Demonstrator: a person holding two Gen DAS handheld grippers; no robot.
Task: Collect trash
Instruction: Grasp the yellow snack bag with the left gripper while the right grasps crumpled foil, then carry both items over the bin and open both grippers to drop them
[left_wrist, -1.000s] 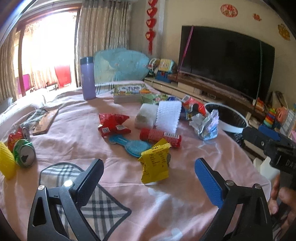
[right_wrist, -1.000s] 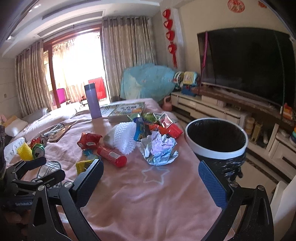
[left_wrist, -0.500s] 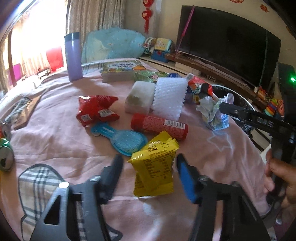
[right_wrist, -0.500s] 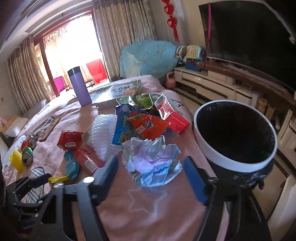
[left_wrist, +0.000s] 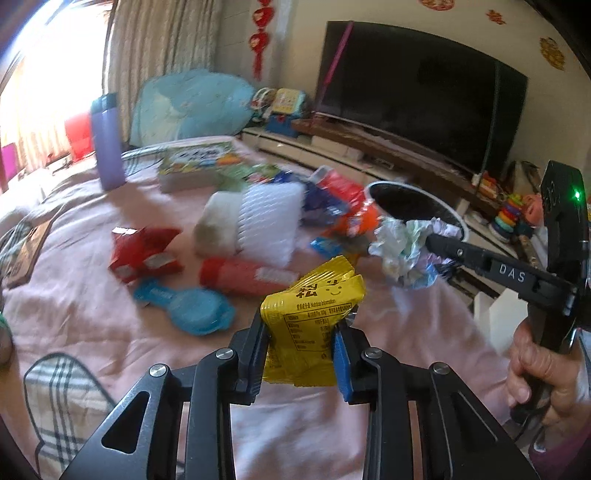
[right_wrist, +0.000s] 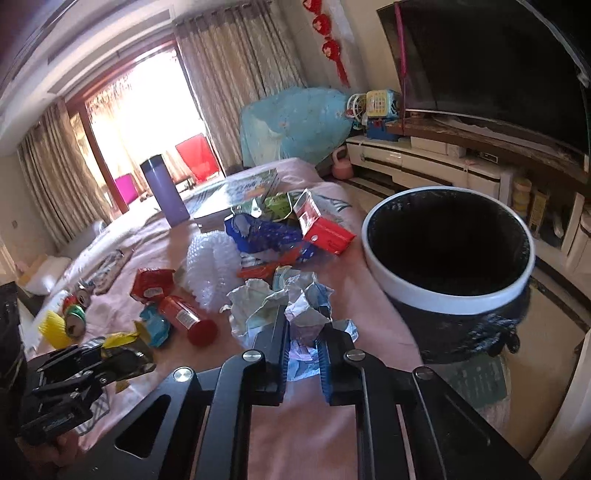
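Closing on a yellow snack packet (left_wrist: 312, 314), the left gripper (left_wrist: 301, 341) has the packet standing upright between its jaws, the black pad against one edge and the blue pad against the other, low over the pink bedspread (left_wrist: 74, 314). The right gripper (right_wrist: 302, 345) is pinched tight on a crumpled wad of paper (right_wrist: 284, 299), its two fingers nearly together with the wad bunched in and above them; from the left wrist view the same wad hangs at that gripper's tip in front of the bin, held by a hand (left_wrist: 539, 373) at the frame edge. The white-rimmed black trash bin (right_wrist: 448, 299) stands just beside the bed's edge, right of the wad. Behind the two grippers lie a red tube (right_wrist: 186, 319), a red packet (right_wrist: 151, 284), a blue plastic piece (left_wrist: 188, 306), white bubble wrap (right_wrist: 214, 273) and a heap of coloured wrappers (right_wrist: 280, 229), with a purple bottle (right_wrist: 164, 192) upright farther back. The left wrist view is blurred, so whether the packet is lifted clear of the bedspread is hard to tell.
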